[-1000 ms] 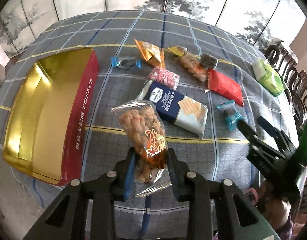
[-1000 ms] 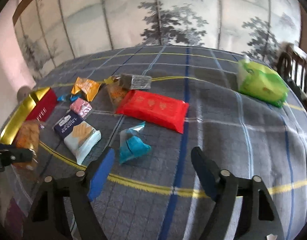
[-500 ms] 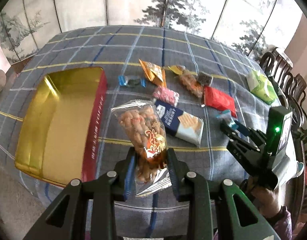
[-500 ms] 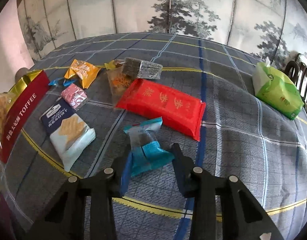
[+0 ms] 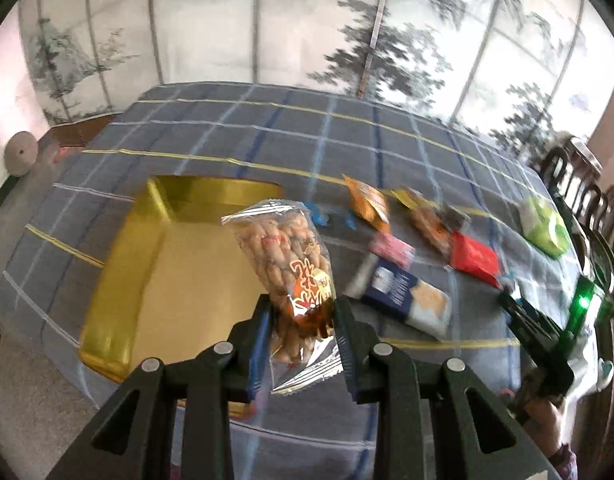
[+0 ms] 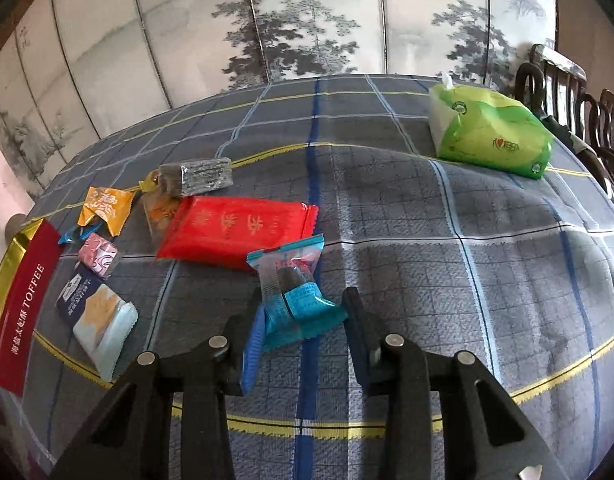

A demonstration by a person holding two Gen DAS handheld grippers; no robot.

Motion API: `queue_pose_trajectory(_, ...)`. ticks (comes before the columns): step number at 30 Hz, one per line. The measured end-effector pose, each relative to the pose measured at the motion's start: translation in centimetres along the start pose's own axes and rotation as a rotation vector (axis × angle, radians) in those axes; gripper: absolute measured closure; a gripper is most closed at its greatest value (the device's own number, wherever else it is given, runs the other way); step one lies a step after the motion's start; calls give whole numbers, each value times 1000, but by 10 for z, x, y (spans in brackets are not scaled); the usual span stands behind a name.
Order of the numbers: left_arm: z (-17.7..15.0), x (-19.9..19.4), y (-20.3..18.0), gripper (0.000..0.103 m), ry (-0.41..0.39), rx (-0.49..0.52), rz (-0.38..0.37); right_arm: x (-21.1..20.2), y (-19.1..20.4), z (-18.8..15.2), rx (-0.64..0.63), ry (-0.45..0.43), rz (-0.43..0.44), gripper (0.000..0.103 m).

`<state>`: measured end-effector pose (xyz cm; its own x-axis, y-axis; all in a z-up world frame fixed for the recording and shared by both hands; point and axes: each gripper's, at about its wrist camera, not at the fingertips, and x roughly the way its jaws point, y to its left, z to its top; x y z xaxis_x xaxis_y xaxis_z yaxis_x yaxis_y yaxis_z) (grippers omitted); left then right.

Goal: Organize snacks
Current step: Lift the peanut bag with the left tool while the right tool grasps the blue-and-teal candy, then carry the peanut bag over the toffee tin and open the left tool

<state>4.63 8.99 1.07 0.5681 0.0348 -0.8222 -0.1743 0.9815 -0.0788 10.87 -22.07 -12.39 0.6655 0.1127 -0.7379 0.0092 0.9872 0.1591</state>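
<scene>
Tin [image 5: 119, 280]: gold inside, red side wall lettered TOFFEE, open, at the left edge of the surface [image 6: 487, 240].
Left tool [image 5: 303, 320]: clenched on the twist bag [image 5: 285, 256]; bag held upright above the tin's right side, clear of the surface.
Loose snacks, middle of the surface: blue candy [image 6: 73, 234], orange packet [image 6: 103, 208], pink packet [image 6: 99, 254], cracker pack [image 6: 95, 312], clear packet [image 6: 161, 214], dark bar [image 6: 197, 176] and red pack [image 6: 235, 230], lying close together.
Right tool [image 6: 303, 320]: jaws have just been closing and now grasp the teal packet [image 6: 293, 292] at its lower half; whether the packet touches the cloth cannot be told.
Tissue pack [image 6: 491, 132]: green, near the far right edge, well apart from the snacks.
</scene>
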Motion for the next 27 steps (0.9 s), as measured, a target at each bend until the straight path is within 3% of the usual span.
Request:
queue_pose_trajectory(6,13,14,41,72,-9,-27,72,2,3,1,-15,9,-20,69)
queue_pose_trajectory(16,38,52,87,72,-20,49,202,4,7,0,-31,14,-60,69)
queue_pose_trajectory(27,63,93,113,72,-4,109,249,6,11,-1,-49,25,-99,69)
